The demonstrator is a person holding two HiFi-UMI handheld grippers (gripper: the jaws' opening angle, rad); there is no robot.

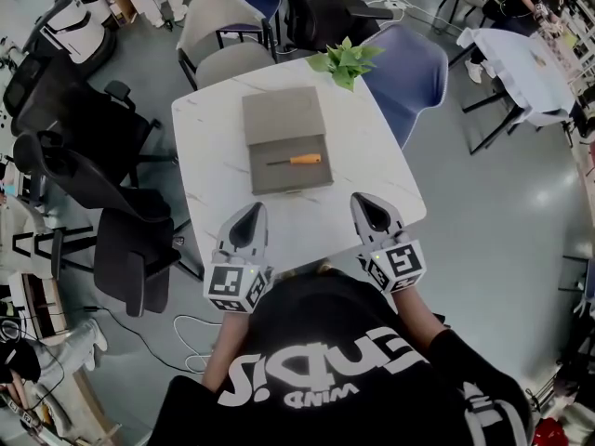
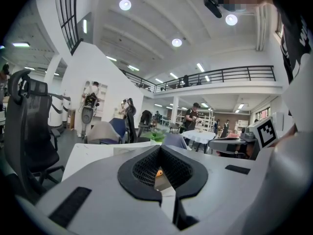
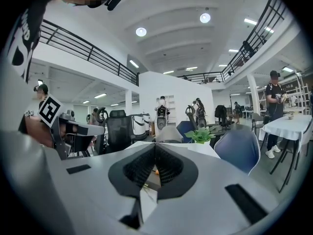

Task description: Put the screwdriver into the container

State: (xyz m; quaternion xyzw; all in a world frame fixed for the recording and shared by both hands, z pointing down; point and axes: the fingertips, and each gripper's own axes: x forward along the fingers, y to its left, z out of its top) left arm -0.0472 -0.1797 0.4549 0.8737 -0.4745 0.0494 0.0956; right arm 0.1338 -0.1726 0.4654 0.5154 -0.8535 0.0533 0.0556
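Note:
A screwdriver [image 1: 296,161] with an orange handle and thin dark shaft lies across the nearer half of a flat grey container [image 1: 279,182] in the middle of the white table [image 1: 209,156]. The container's other half [image 1: 283,114] lies open behind it. My left gripper [image 1: 255,209] and right gripper [image 1: 361,199] hover over the table's near edge, on this side of the container, both shut with nothing held. In the left gripper view the jaws [image 2: 160,147] meet at the tips, and a bit of orange handle [image 2: 159,172] shows through them. The right gripper [image 3: 154,145] looks the same.
A small green plant [image 1: 346,60] stands at the table's far right corner. Chairs ring the table: beige [image 1: 218,26] and blue [image 1: 409,72] behind, black office chairs [image 1: 102,156] at the left. Another white table [image 1: 521,68] stands at the far right.

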